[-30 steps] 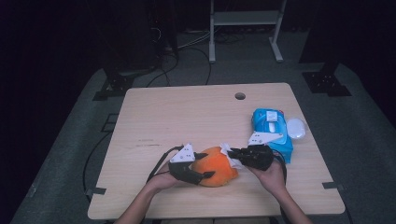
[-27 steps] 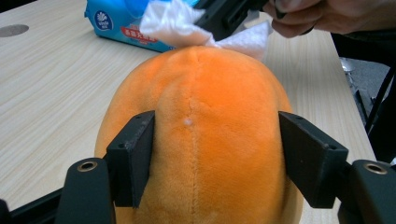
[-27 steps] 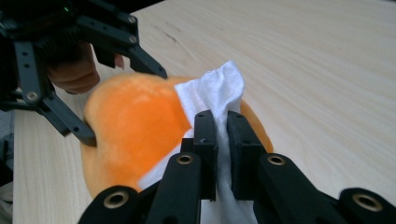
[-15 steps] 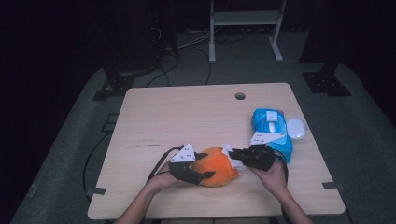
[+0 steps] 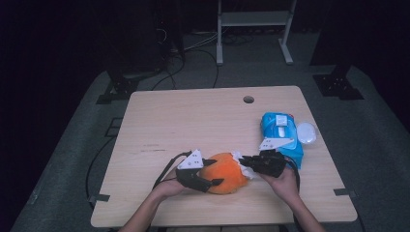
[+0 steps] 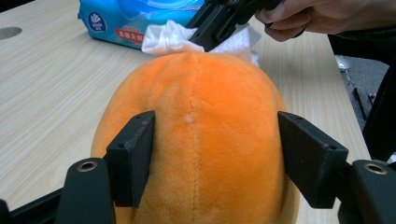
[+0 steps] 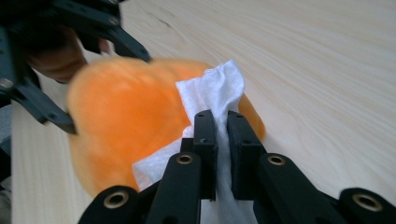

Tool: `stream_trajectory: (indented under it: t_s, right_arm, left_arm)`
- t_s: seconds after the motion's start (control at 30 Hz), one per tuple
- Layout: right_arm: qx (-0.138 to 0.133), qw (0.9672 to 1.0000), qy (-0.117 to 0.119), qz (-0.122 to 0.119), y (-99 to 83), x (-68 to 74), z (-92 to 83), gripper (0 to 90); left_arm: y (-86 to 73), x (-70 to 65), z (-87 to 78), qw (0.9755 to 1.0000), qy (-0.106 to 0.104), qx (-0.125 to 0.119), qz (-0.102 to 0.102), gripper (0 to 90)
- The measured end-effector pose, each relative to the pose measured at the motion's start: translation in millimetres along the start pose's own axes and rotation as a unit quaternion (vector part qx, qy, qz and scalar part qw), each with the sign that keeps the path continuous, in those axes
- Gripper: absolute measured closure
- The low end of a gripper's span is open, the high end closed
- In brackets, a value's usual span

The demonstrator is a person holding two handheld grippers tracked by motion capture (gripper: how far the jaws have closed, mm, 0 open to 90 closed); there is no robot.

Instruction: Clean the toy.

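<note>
An orange plush toy (image 5: 227, 173) lies on the wooden table (image 5: 193, 121) near the front edge. My left gripper (image 5: 217, 172) is shut on it from the left; in the left gripper view its jaws (image 6: 215, 121) press into both sides of the plush toy (image 6: 201, 140). My right gripper (image 5: 244, 158) comes in from the right, shut on a white wipe (image 7: 215, 88) pinched between its jaws (image 7: 221, 119). The wipe (image 6: 168, 37) rests against the far top of the toy (image 7: 121, 116).
A blue pack of wet wipes (image 5: 278, 128) lies at the right of the table, behind my right hand, with a small white round object (image 5: 306, 132) beside it. A cable hole (image 5: 248, 99) sits near the far edge. Cables run over the dark floor behind.
</note>
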State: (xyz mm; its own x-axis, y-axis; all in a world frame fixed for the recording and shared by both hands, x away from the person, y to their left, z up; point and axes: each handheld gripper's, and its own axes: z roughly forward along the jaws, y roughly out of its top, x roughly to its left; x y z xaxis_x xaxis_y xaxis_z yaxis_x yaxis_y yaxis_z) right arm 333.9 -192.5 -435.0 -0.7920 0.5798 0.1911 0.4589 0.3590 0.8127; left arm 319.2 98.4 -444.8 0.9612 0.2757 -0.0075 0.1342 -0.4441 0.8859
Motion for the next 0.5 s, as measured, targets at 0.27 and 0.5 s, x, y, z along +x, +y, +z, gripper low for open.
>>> stream_trajectory:
  t_s: [0.27, 0.5]
  right_arm:
    - [-0.041, 0.9988, 0.017, -0.023, 17.7, 17.9, -6.5, 82.5]
    - [-0.026, 0.9988, 0.027, -0.032, 15.8, 22.9, 2.6, 82.5]
  left_arm:
    - [2.3, -3.0, 2.6, 1.0000, -0.001, 0.003, 0.009, 30.8]
    - [1.9, -2.9, 2.0, 0.9999, -0.003, 0.003, 0.010, 30.8]
